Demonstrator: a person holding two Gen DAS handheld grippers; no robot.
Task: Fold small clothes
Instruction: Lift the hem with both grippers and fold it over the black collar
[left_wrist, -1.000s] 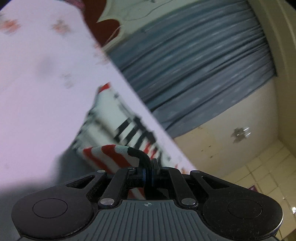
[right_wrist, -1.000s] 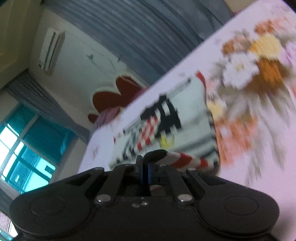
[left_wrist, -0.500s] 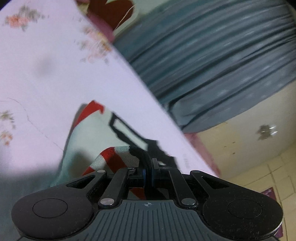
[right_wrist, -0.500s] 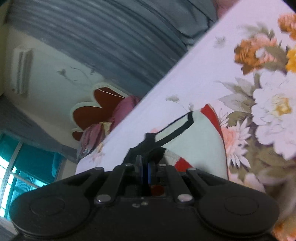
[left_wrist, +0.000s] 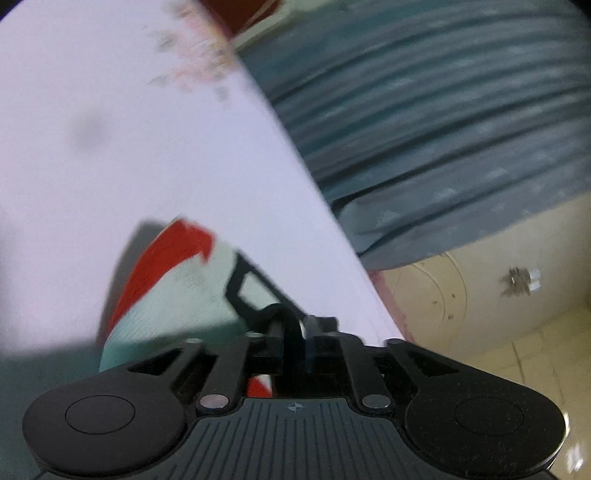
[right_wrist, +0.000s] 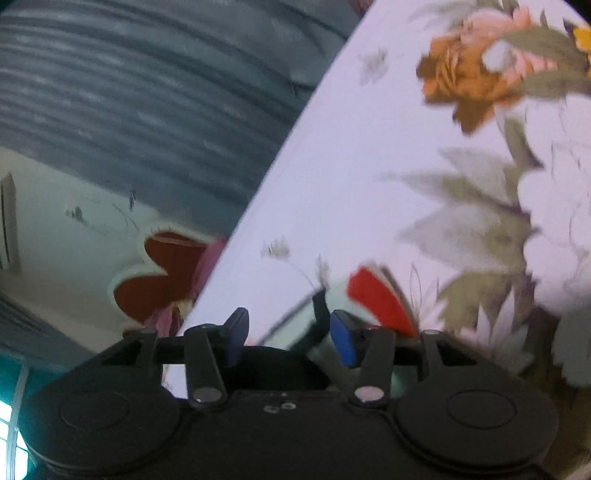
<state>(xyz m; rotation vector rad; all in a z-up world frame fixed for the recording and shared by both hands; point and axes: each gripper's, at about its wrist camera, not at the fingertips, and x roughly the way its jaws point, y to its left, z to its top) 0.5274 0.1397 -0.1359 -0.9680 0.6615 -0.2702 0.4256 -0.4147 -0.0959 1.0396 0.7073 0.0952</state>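
Note:
A small pale mint garment (left_wrist: 184, 295) with red trim and black lines lies folded on the lilac bedsheet (left_wrist: 110, 147), close to the bed's edge. My left gripper (left_wrist: 301, 328) sits low over its near edge. Its jaws are opening with a narrow gap, and a red-and-white striped bit (left_wrist: 258, 387) shows just under the fingers. In the right wrist view the same garment (right_wrist: 373, 295) lies just ahead. My right gripper (right_wrist: 290, 332) is opening wide. Its blue-padded fingertip (right_wrist: 343, 339) is beside the cloth's black edge, and nothing is pinched between the pads.
The floral sheet (right_wrist: 480, 184) spreads to the right. A grey pleated curtain (left_wrist: 424, 129) hangs past the bed's edge, above a tiled floor (left_wrist: 535, 350). A red headboard (right_wrist: 147, 277) and a pink pillow (right_wrist: 207, 266) stand at the bed's far end.
Both grippers swept across the bed with the striped edge and folded the garment over. Both sets of jaws were shut on the cloth and have now parted, the right wider.

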